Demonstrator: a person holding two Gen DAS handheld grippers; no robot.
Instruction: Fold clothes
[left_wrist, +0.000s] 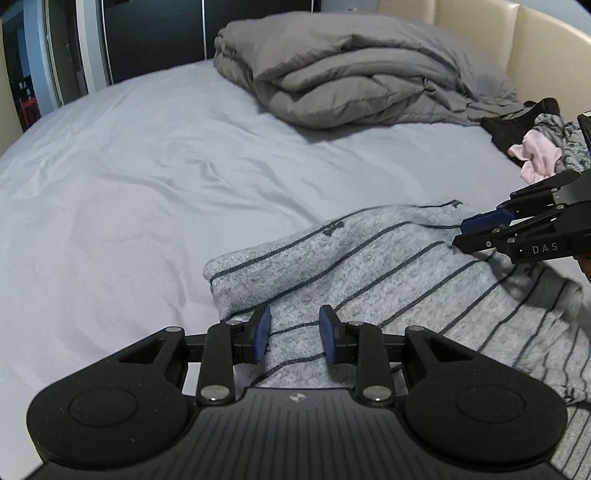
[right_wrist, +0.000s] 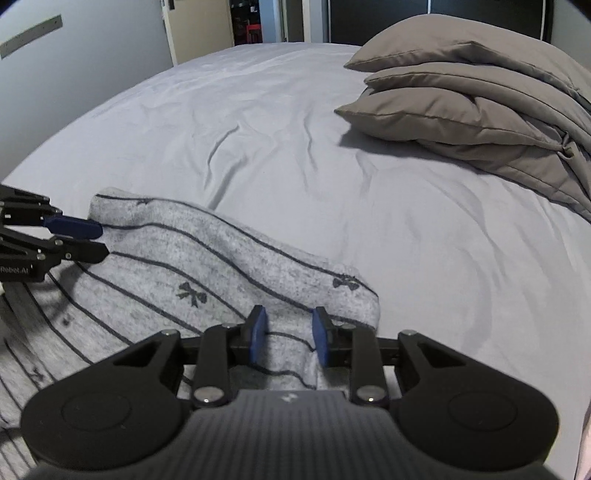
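A heathered grey garment (left_wrist: 369, 266) with thin dark stripes and small bow marks lies on the near part of the bed, its far edge doubled over into a soft roll (right_wrist: 207, 266). My left gripper (left_wrist: 295, 334) is open low over the roll's left end, with striped cloth showing between its blue pads. My right gripper (right_wrist: 288, 336) is open over the roll's right end, a ridge of cloth rising between its fingers. Each gripper shows in the other's view: the right gripper (left_wrist: 467, 234) from the side and the left gripper (right_wrist: 98, 240) likewise, fingertips at the roll.
The pale grey bed sheet (left_wrist: 147, 166) stretches wrinkled to the left and far side. A folded taupe duvet (left_wrist: 351, 74) and stacked pillows (right_wrist: 461, 99) sit at the head. A pile of black, pink and grey clothes (left_wrist: 535, 147) lies right, by the cream headboard (left_wrist: 535, 44).
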